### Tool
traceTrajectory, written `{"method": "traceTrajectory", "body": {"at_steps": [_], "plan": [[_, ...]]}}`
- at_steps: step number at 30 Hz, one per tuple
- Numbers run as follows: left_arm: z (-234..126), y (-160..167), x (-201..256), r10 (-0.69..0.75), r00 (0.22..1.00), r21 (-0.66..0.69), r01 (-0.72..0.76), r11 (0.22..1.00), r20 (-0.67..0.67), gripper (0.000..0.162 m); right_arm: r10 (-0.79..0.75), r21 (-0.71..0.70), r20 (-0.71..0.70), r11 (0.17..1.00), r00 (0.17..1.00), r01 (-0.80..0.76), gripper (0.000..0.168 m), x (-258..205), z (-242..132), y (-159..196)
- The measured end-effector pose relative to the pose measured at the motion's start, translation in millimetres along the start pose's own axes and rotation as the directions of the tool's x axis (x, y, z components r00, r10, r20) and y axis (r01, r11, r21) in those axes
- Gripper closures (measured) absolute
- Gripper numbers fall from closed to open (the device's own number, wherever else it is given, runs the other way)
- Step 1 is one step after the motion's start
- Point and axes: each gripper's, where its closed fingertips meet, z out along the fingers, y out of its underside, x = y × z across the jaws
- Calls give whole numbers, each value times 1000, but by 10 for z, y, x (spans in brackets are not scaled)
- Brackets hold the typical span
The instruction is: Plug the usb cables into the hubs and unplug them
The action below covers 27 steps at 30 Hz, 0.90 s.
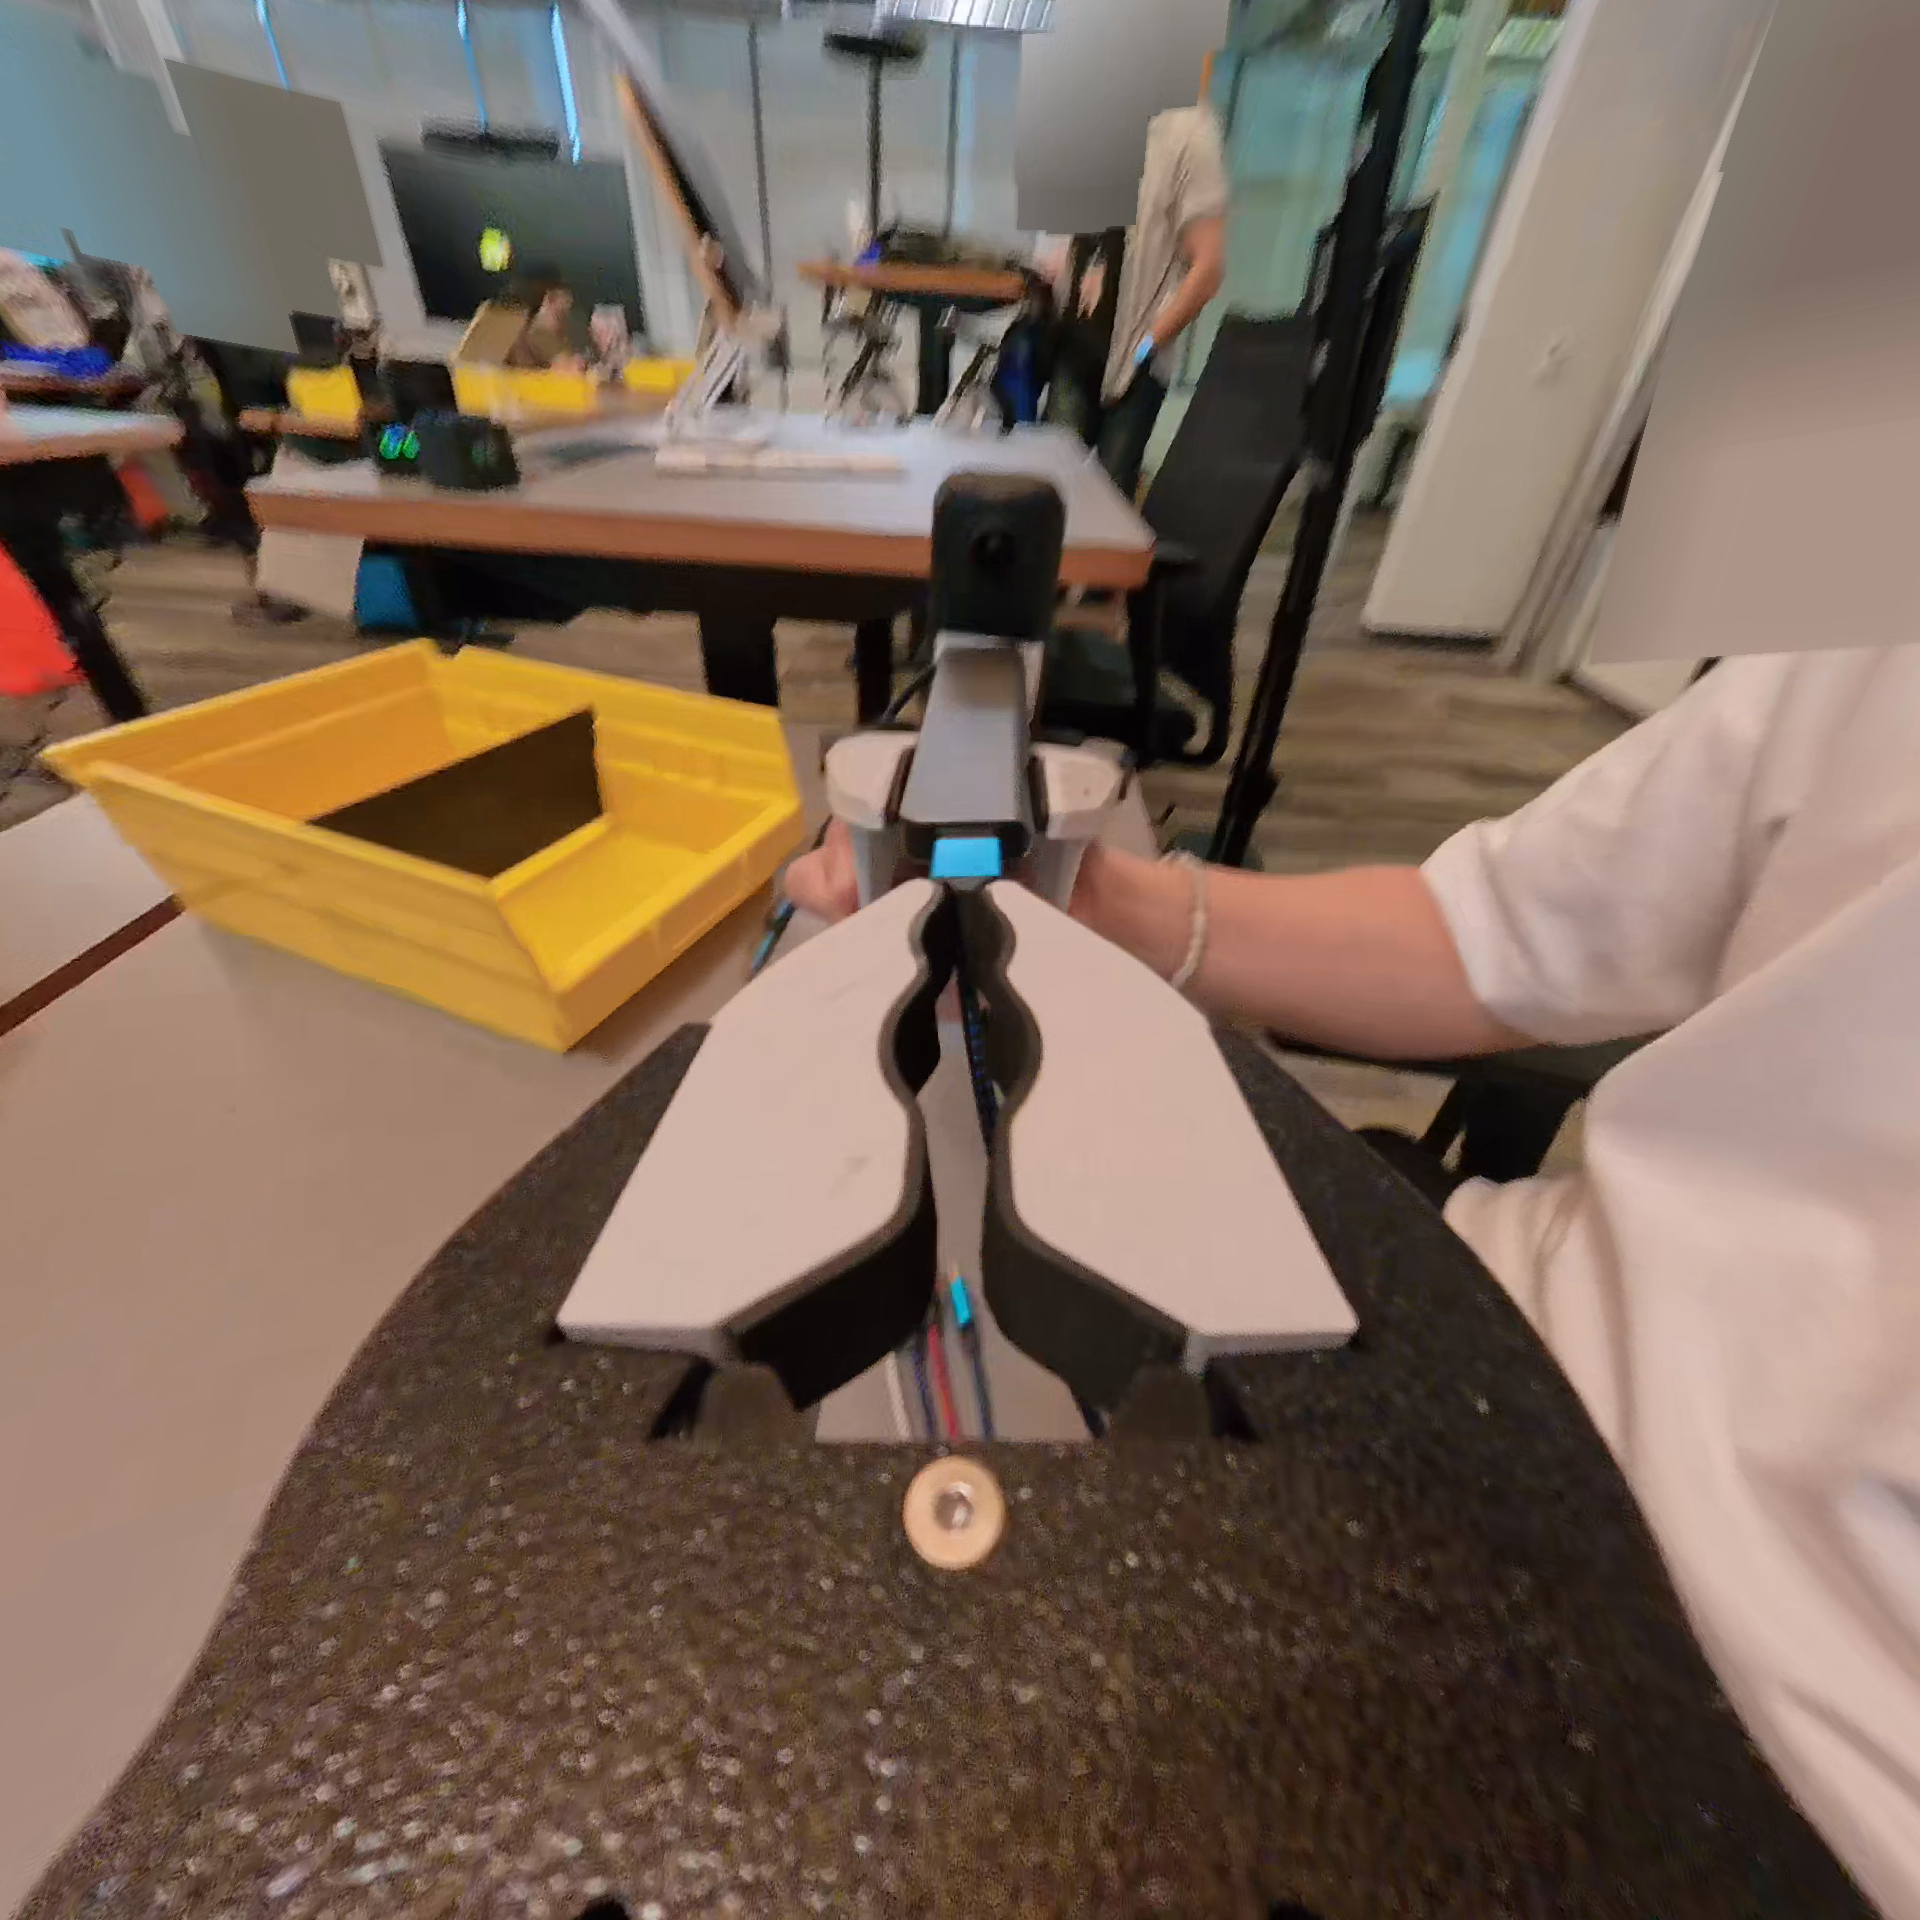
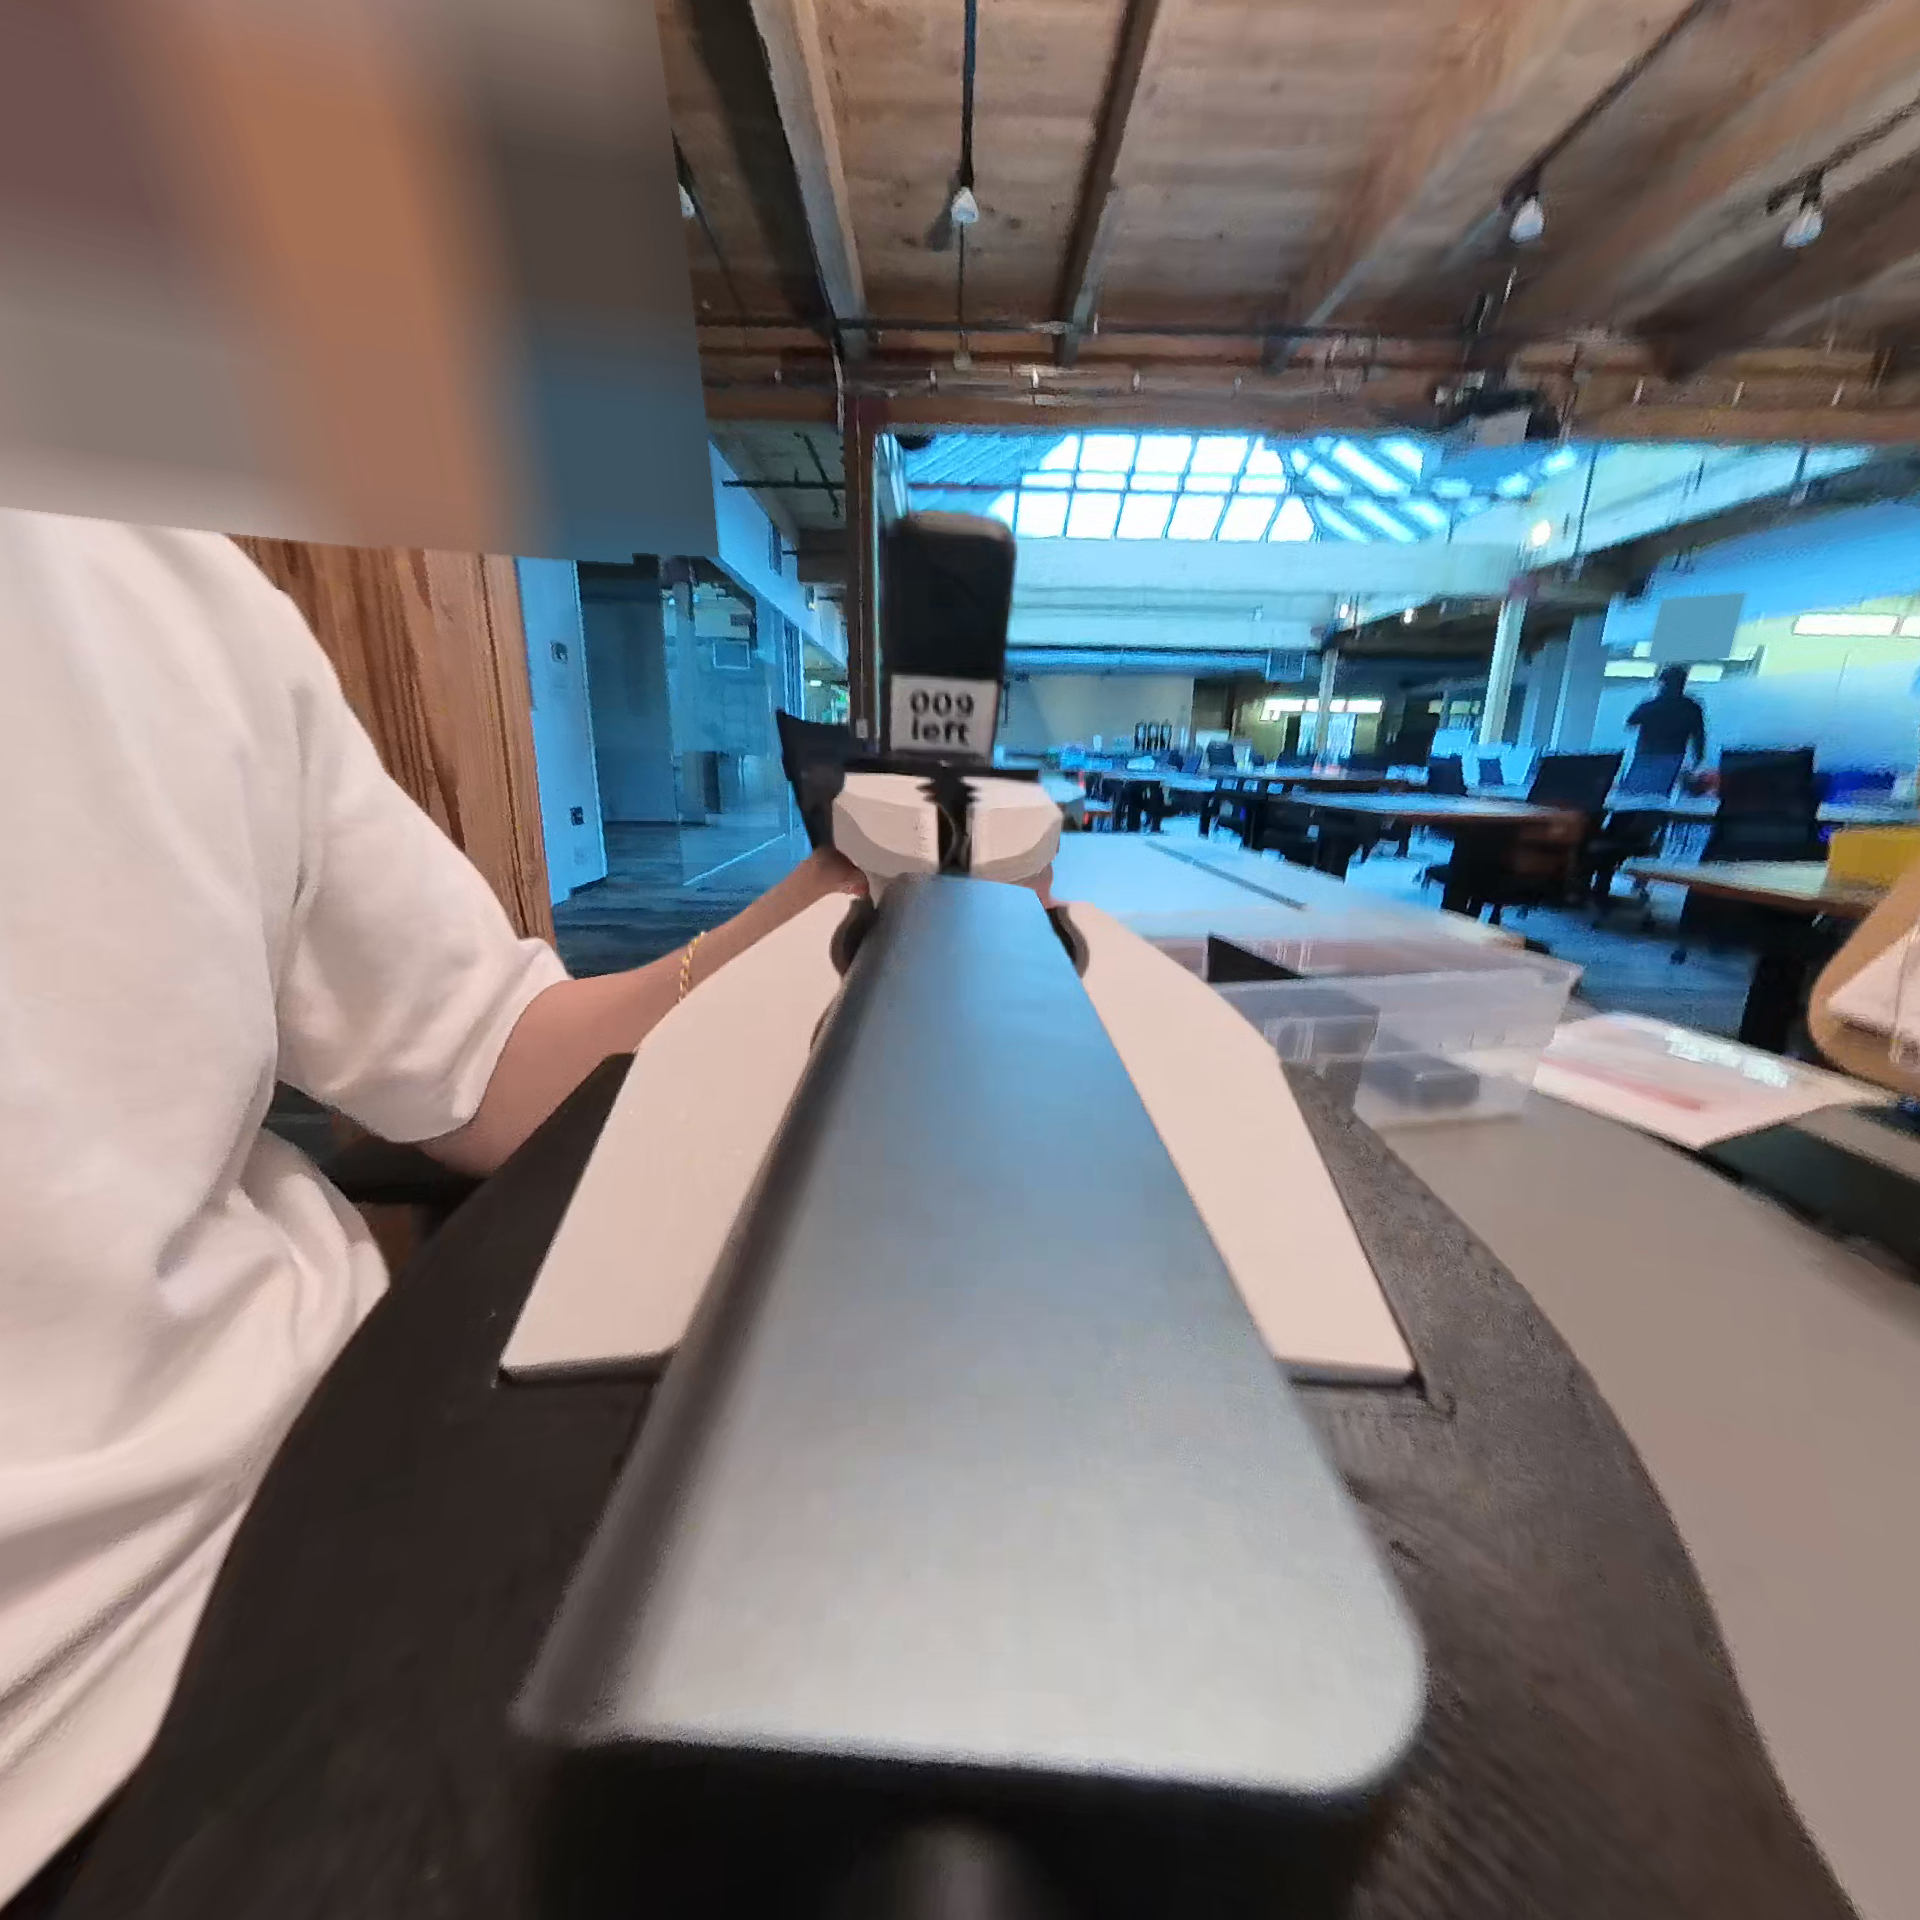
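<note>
In the left wrist view, my left gripper (image 1: 961, 906) is shut on a dark braided usb cable (image 1: 979, 1049) just behind its blue plug (image 1: 966, 860). The plug sits at the near end of a long grey hub (image 1: 966, 764); I cannot tell how deep it is in. My right gripper (image 1: 966, 821) faces me and holds the hub. In the right wrist view, my right gripper (image 2: 961, 906) is shut on the hub (image 2: 966, 1299), which runs along between its white fingers (image 2: 686, 1132). The left gripper (image 2: 945, 831) meets the hub's far end; the plug is hidden there.
A yellow bin (image 1: 644, 935) with a black divider stands on the table to the left. Several loose cables (image 1: 940, 1371) lie under my left gripper. A clear plastic box (image 2: 1455, 997) and papers (image 2: 1704, 1081) lie to the right. A person's arms and white shirt (image 1: 1714, 1143) are close by. Both grippers' tips are close together, under 4 cm apart.
</note>
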Motion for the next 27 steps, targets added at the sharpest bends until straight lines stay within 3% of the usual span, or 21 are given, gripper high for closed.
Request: {"method": "traceTrajectory", "body": {"at_steps": [5, 11, 16, 23, 27], "plan": [[51, -121, 75, -54, 996, 119, 62, 991, -68, 158, -27, 35, 11, 999, 1000, 27, 134, -40, -43, -119], [53, -75, 16, 2, 1000, 75, -2, 997, 6, 157, -51, -6, -17, 999, 999, 51, 134, -11, -36, -69], [36, -76, 69, 77, 997, 55, -77, 996, -8, 154, -48, 23, 2, 999, 999, 48, 134, -29, -40, -94], [15, -112, 84, 68, 998, 71, -67, 995, -18, 139, -51, 30, -9, 998, 999, 51, 134, -7, -59, -101], [61, -63, 83, 66, 998, 41, -65, 997, -14, 142, -49, 20, 12, 999, 999, 49, 135, -46, -25, -75]]}}
